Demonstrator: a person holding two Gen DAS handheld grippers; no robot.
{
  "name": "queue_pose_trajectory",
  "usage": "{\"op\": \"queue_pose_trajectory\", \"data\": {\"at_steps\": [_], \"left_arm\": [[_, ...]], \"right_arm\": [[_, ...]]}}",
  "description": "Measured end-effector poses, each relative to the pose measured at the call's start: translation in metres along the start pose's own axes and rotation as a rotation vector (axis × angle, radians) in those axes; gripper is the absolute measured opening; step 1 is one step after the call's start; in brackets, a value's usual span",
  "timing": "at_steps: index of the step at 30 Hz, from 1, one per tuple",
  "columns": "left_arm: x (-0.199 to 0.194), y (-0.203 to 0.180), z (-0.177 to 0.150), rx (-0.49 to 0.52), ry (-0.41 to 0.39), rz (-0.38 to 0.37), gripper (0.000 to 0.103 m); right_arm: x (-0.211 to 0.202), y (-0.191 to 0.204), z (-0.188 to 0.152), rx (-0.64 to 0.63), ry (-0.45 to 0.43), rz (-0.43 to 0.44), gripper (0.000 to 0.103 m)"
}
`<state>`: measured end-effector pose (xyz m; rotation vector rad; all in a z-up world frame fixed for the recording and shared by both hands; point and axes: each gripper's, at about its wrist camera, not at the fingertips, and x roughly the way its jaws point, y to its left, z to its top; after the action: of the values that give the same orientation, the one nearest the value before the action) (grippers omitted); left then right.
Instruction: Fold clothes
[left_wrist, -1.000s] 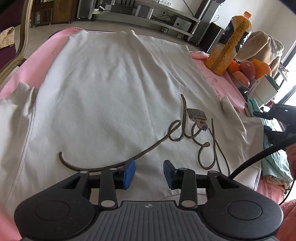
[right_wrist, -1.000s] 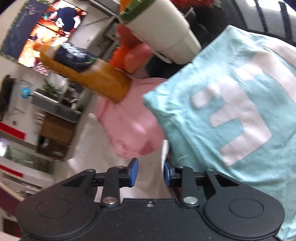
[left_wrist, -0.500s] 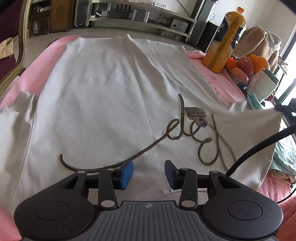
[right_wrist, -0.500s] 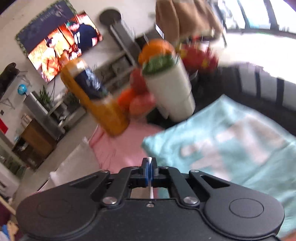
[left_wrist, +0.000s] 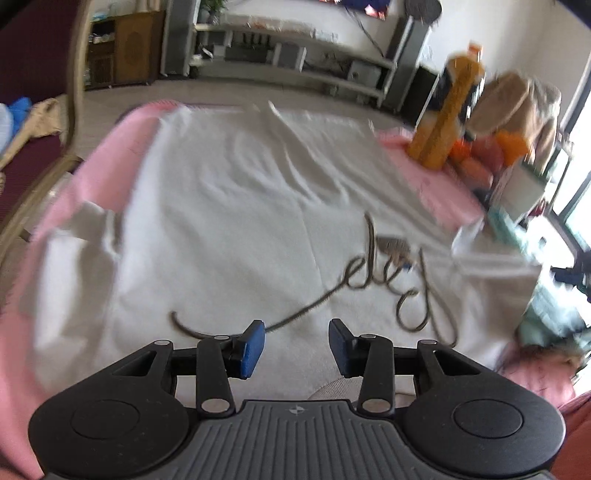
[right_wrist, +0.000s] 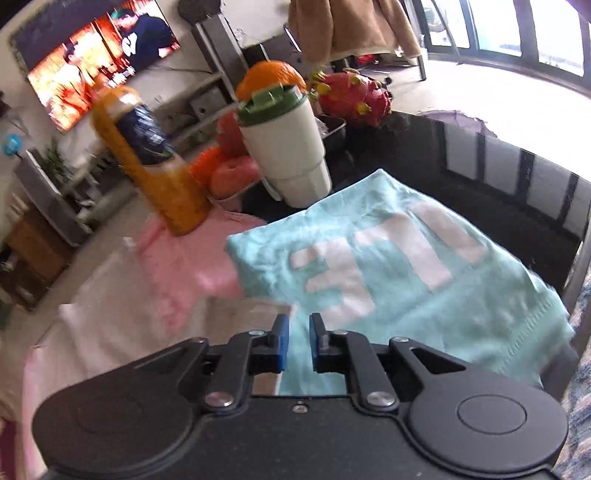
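While the one white garment (left_wrist: 229, 221) is lying flat on the one pink cloth (left_wrist: 110, 158), its right sleeve (left_wrist: 495, 266), outspread a second ago, is now resting folded inward, so the first fold is seemingly done. One folded teal garment (right_wrist: 369, 266) is lying beside it. Of two grippers, the left gripper (left_wrist: 296, 343) is hovering spread and empty, while the right gripper (right_wrist: 299, 341) has just been opening, its fingers narrowly apart, pinching nothing.

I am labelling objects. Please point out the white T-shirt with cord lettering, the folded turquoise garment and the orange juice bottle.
white T-shirt with cord lettering (left_wrist: 236, 221), left wrist view, plain chest fabric
folded turquoise garment (right_wrist: 491, 295), right wrist view, top face
orange juice bottle (right_wrist: 177, 195), right wrist view, lower body
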<state>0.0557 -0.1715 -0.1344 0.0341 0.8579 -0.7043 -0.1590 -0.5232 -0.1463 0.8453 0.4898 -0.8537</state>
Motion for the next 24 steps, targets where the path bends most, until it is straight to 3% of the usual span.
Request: {"op": "queue_pose_trajectory", "data": {"at_steps": [4,6,9,14,16,19,24], "left_arm": [[-0.035,0.023,-0.002,-0.088,-0.017,-0.067,0.041],[-0.039,0.027,-0.005,-0.080,0.015,-0.032,0.041],[-0.026,0.018,-0.016,-0.015,0.046,0.068,0.037],[0.001,-0.009,-0.032,0.118,0.062,0.111,0.034],[0.009,-0.017,-0.040,0.180,0.089,0.114,0.034],[0.015,-0.022,-0.051,0.234,0.165,0.112,0.034],[-0.004,-0.027,-0.062,0.301,0.228,0.076,0.034]], "right_arm": [[-0.025,-0.015,-0.016,0.118,0.076,0.227,0.019],[-0.027,-0.015,-0.022,0.139,0.133,0.312,0.022],[-0.004,0.006,-0.034,0.072,0.242,0.346,0.023],[0.034,0.055,-0.071,-0.108,0.439,0.394,0.022],[0.039,0.073,-0.086,-0.231,0.481,0.374,0.022],[0.039,0.085,-0.104,-0.395,0.508,0.275,0.020],[0.006,0.068,-0.112,-0.498,0.501,0.135,0.021]]}}
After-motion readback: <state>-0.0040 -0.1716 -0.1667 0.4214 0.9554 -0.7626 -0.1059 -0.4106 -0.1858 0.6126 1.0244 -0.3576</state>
